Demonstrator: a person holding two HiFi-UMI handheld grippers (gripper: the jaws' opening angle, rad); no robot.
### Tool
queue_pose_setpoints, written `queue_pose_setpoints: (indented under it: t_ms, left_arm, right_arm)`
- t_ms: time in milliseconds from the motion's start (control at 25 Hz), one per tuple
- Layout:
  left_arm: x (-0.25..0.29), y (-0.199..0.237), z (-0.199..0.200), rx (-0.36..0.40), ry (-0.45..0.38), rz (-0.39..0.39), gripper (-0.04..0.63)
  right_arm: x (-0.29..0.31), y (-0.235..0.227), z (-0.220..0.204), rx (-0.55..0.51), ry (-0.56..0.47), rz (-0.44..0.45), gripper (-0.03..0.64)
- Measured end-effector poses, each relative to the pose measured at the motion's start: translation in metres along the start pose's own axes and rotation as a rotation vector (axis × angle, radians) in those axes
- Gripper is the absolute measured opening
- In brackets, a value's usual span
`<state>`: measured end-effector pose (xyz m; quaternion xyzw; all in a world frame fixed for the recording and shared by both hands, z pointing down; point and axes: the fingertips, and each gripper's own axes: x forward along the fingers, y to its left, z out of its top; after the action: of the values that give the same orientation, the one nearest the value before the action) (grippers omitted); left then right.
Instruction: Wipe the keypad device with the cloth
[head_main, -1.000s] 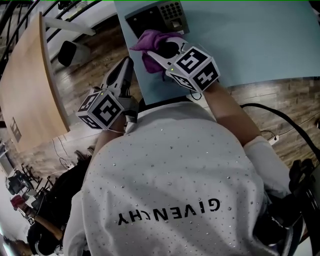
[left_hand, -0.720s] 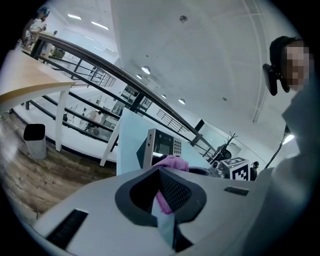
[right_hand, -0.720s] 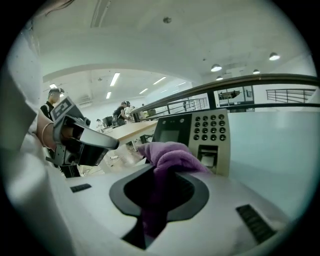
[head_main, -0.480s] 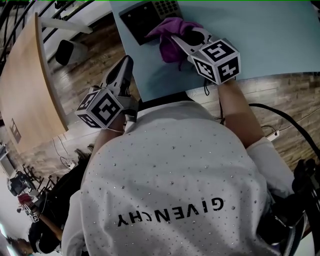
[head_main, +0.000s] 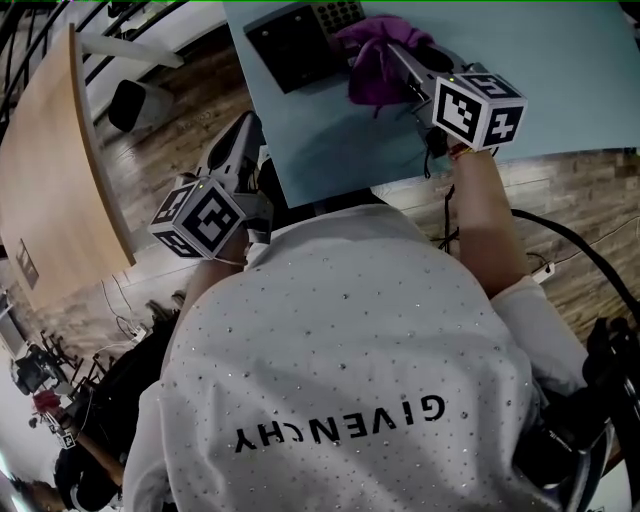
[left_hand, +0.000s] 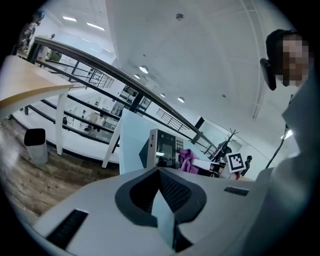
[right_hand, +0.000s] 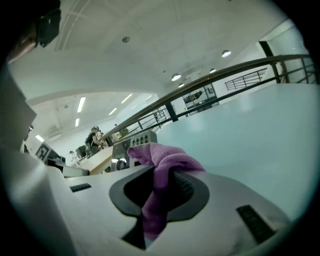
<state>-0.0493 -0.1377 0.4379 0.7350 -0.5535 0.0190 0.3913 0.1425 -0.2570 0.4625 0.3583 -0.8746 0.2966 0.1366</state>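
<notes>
The dark keypad device (head_main: 298, 42) lies on the pale blue table (head_main: 560, 70) at the top of the head view, its buttons (head_main: 338, 12) at the far end. My right gripper (head_main: 398, 55) is shut on a purple cloth (head_main: 372, 62), which hangs bunched just right of the device. In the right gripper view the cloth (right_hand: 162, 160) droops between the jaws, with the device (right_hand: 131, 145) behind it to the left. My left gripper (head_main: 243, 140) is shut and holds nothing, off the table's left edge over the floor. The left gripper view shows the device (left_hand: 162, 149) and the cloth (left_hand: 187, 160) ahead.
A curved wooden tabletop (head_main: 50, 170) stands at the left, and a dark bin (head_main: 133, 105) sits on the wood floor beyond it. A black cable (head_main: 560, 235) runs over the floor at the right. The person's white shirt fills the lower head view.
My right gripper has carried the cloth rightward, from the device's near edge to its right side. The left gripper has stayed in place.
</notes>
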Motion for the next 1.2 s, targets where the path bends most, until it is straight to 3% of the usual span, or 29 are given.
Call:
queue_pose_setpoints:
  t_ms: [200,440,600,880,1200]
  left_arm:
    - [0.003,0.010,0.012,0.022,-0.004,0.031,0.000]
    - [-0.002,0.020,0.035,-0.006,-0.062,-0.027,0.000]
    - [0.008,0.029,0.044,-0.012,-0.036,-0.081,0.000]
    - [0.045,0.041,0.069,0.031,0.044,-0.229,0.000]
    - [0.079,0.058,0.093,0.090,0.147,-0.394,0.000]
  right_arm:
    - [-0.003,-0.001,0.064,0.096,-0.184,0.033,0.066]
    - [0.015,-0.007,0.100,0.273,-0.324,-0.014,0.067]
    - [0.025,-0.004,0.073,0.366,-0.272,-0.043,0.067]
    - [0.017,-0.006,0.016,0.561,-0.258,-0.169,0.067]
    - [-0.005,-0.007,-0.027,0.723,-0.357,-0.365,0.067]
